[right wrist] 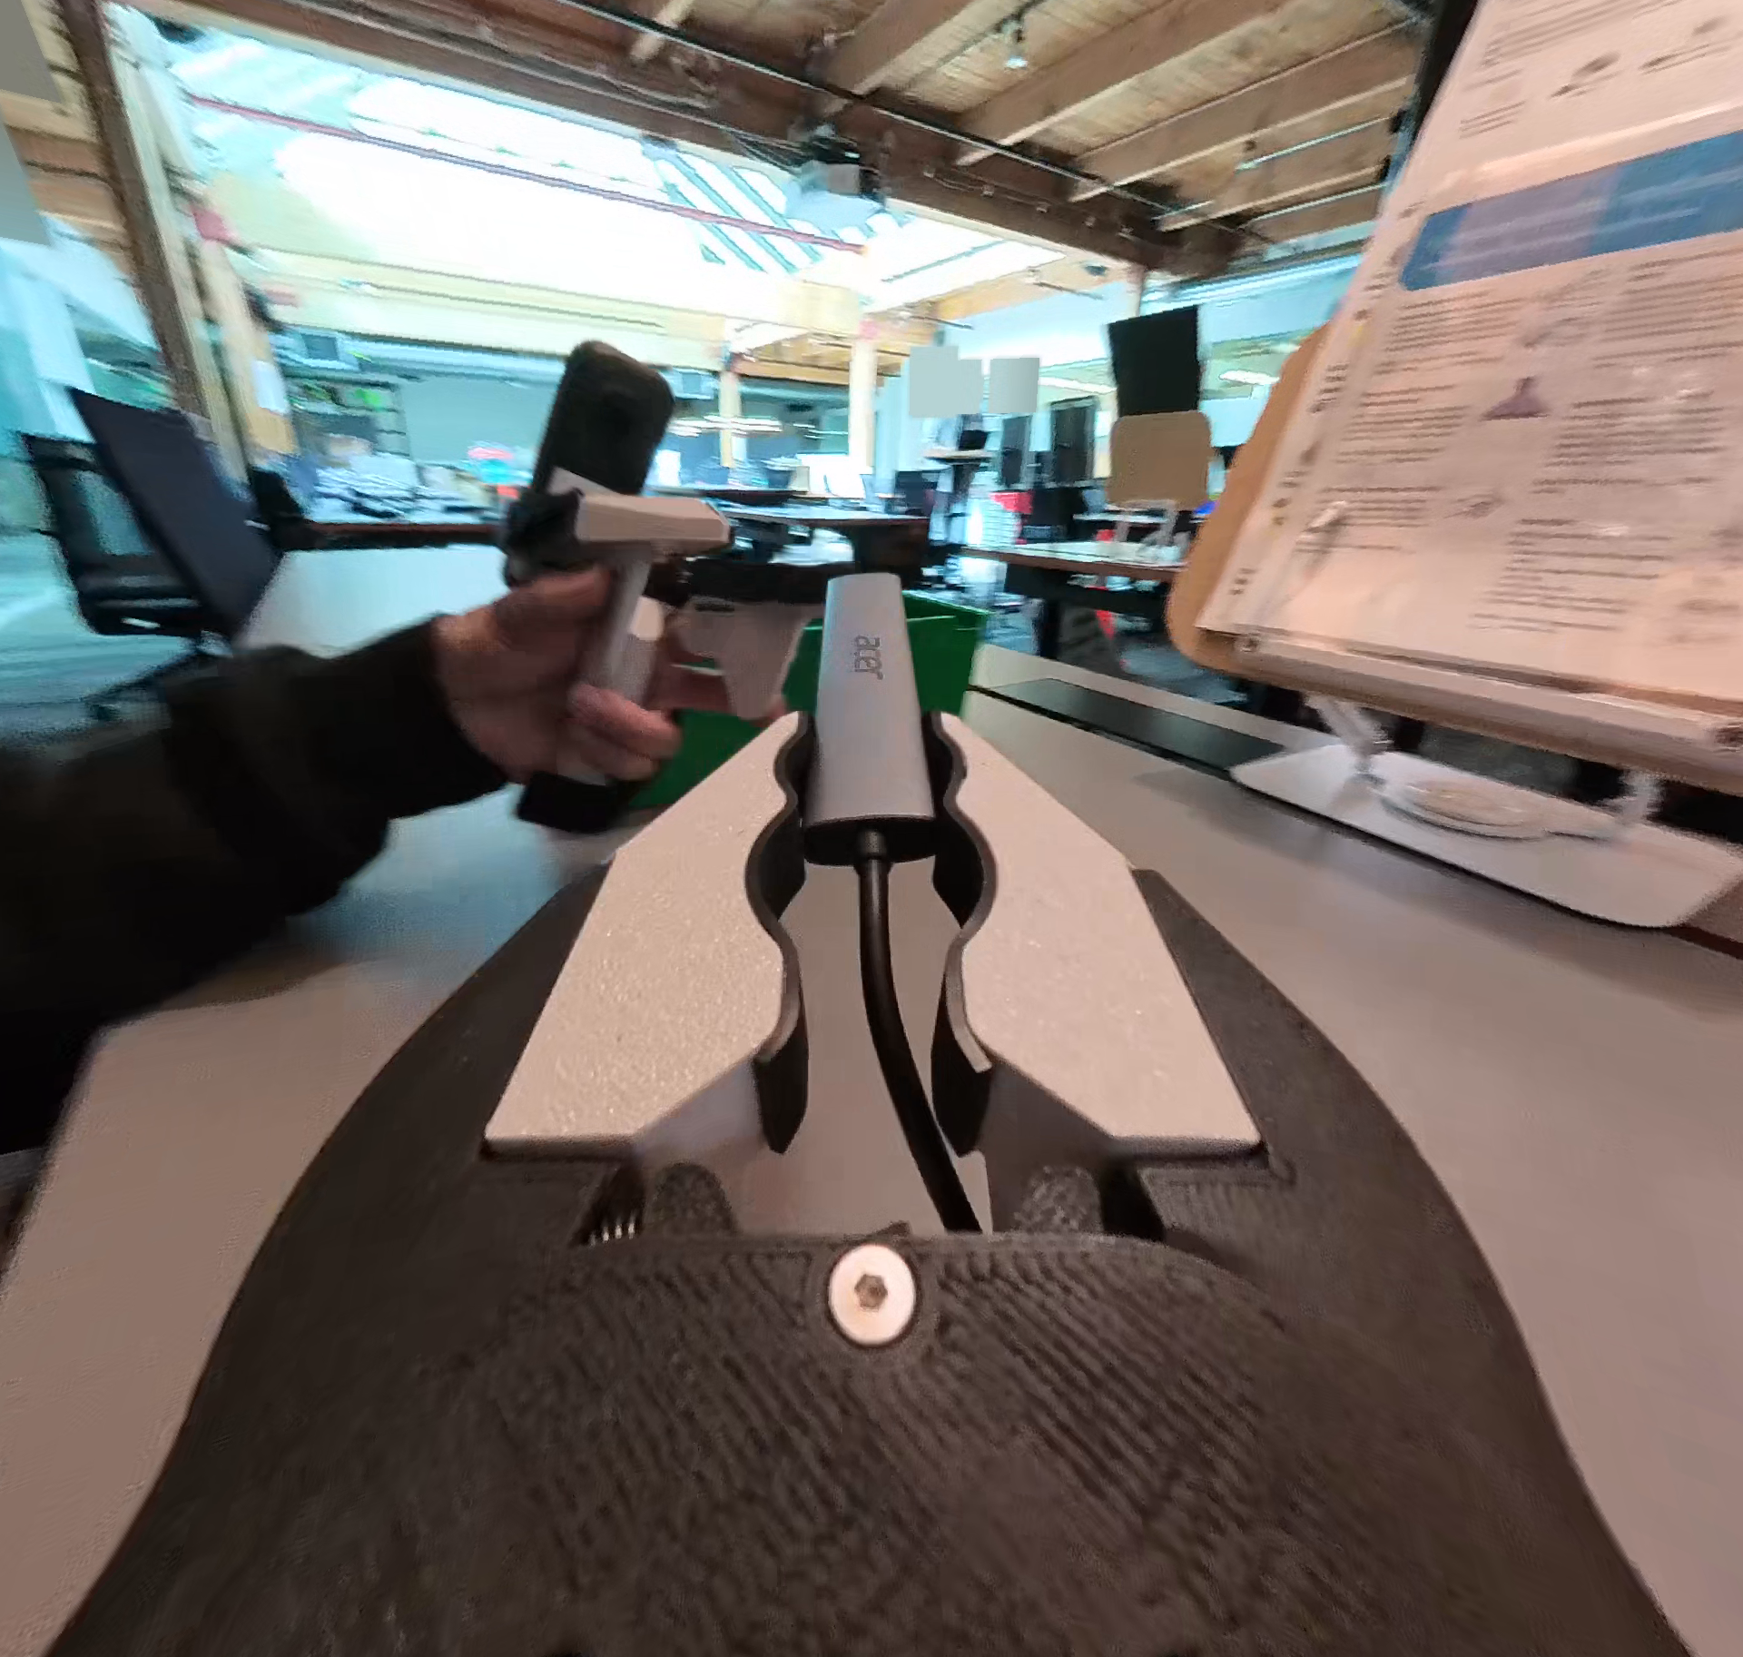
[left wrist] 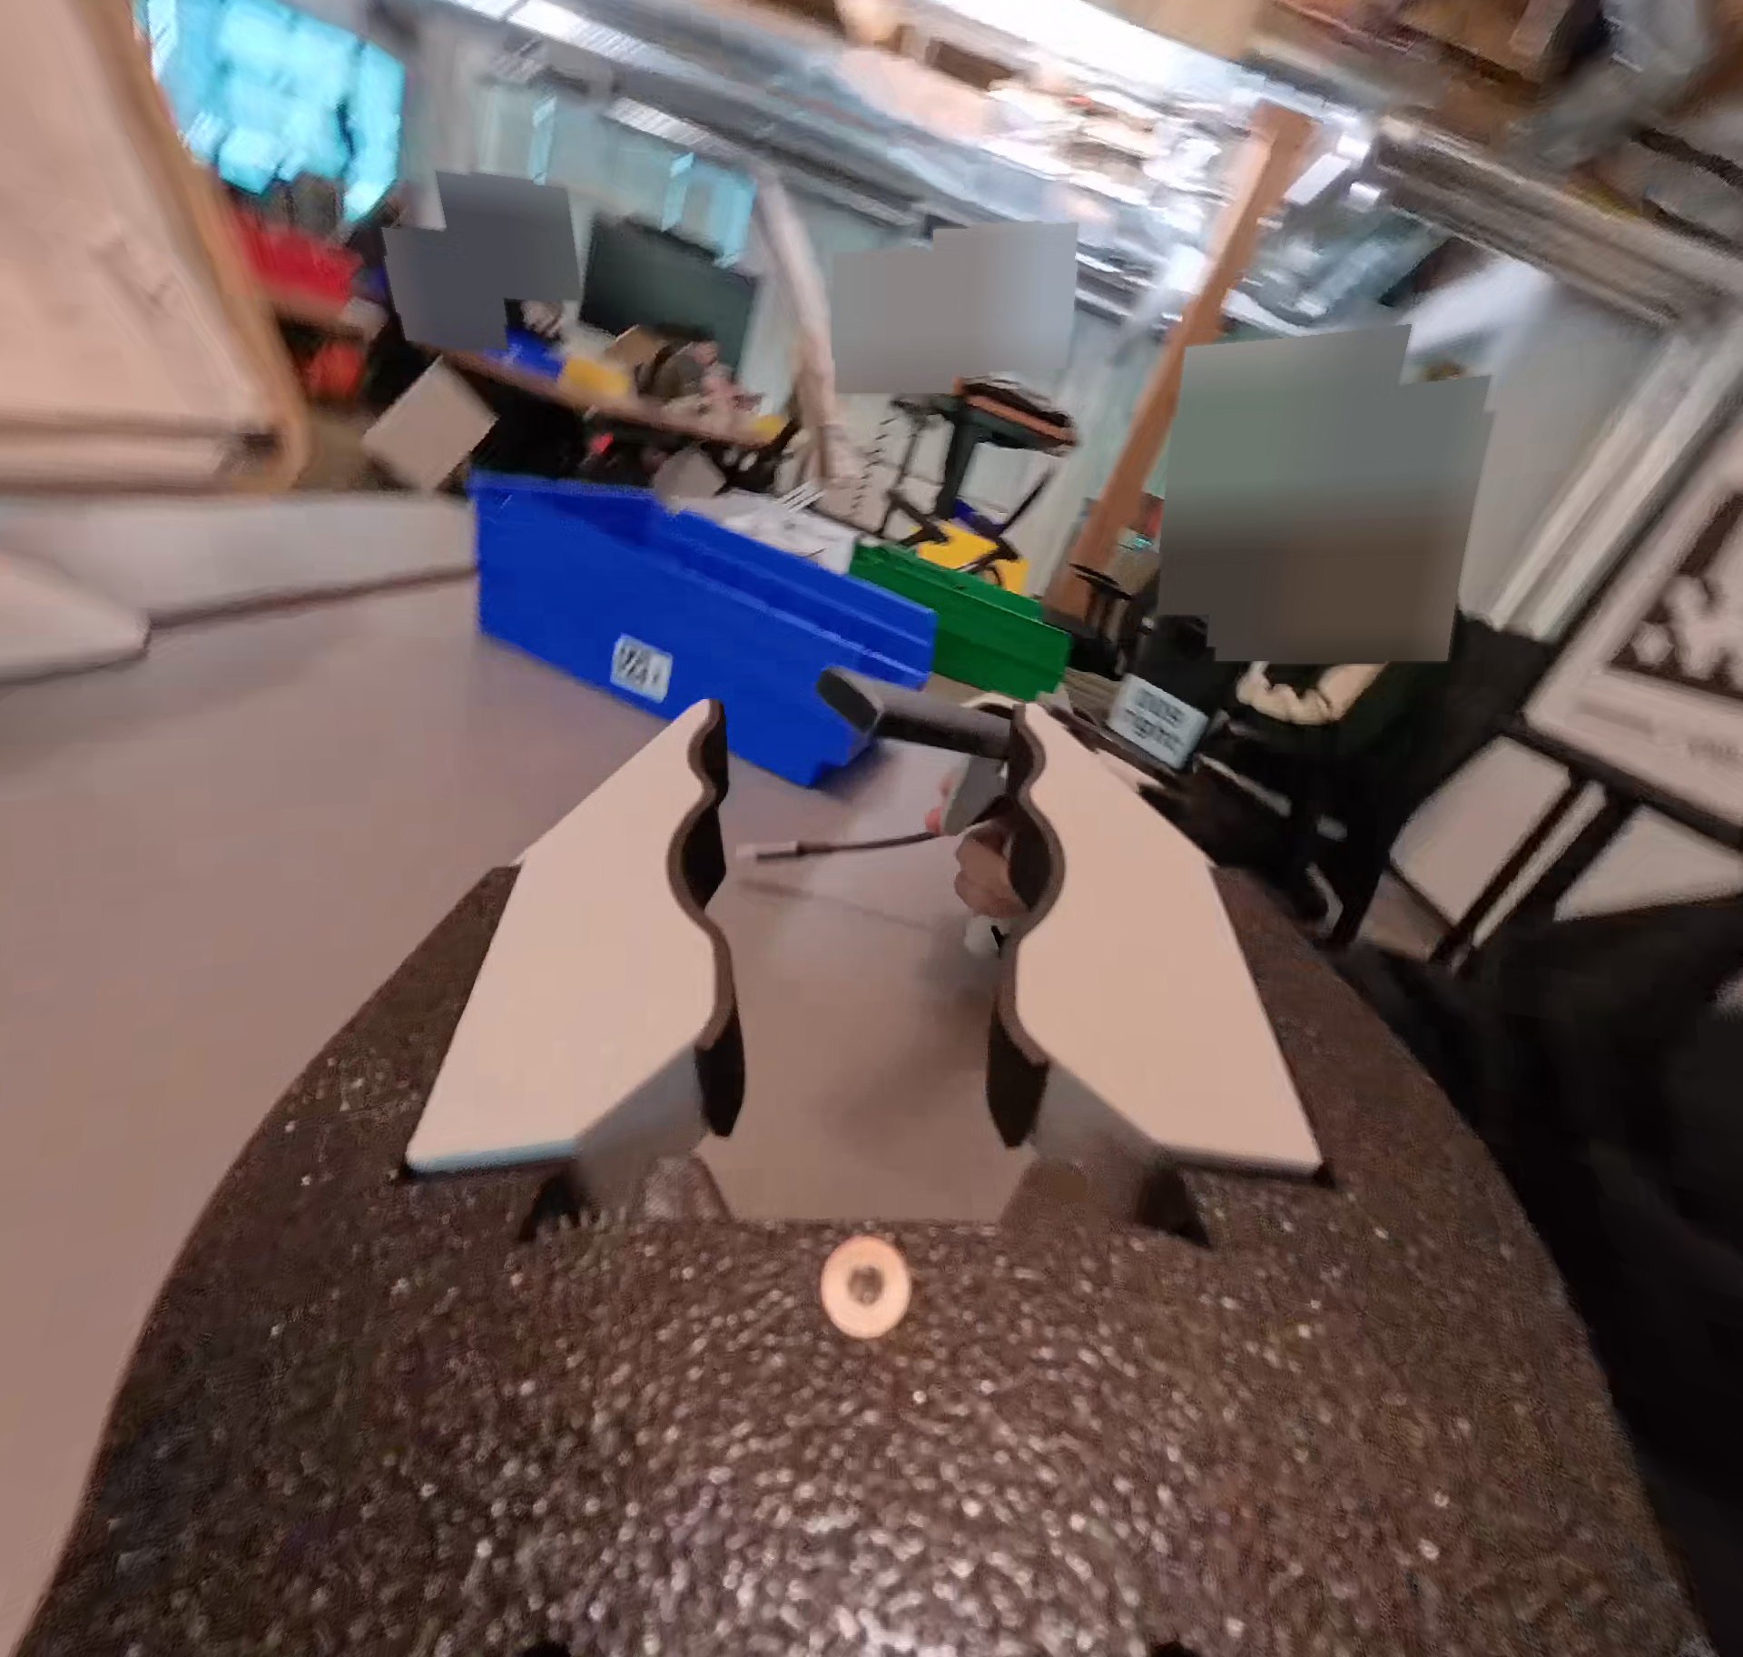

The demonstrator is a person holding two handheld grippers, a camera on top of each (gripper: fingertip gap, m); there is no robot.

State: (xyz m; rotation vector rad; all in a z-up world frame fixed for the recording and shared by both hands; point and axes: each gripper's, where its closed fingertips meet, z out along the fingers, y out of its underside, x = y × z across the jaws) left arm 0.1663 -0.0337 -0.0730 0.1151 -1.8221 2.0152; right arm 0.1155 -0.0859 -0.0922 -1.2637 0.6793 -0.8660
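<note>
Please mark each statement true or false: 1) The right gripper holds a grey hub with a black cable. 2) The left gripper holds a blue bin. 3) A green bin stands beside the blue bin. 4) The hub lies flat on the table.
1) True: the right gripper is shut on the grey hub, with its black cable trailing back.
2) False: the left gripper is open and empty; the blue bin sits on the table.
3) True: the green bin.
4) False: the right gripper holds it up.

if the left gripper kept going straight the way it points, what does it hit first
Probably the blue bin on the grey table. The open left gripper holds nothing, and that bin's near corner lies just beyond its fingertips. The right gripper's grey hub crosses close to the right fingertip, so depth is uncertain.
</note>
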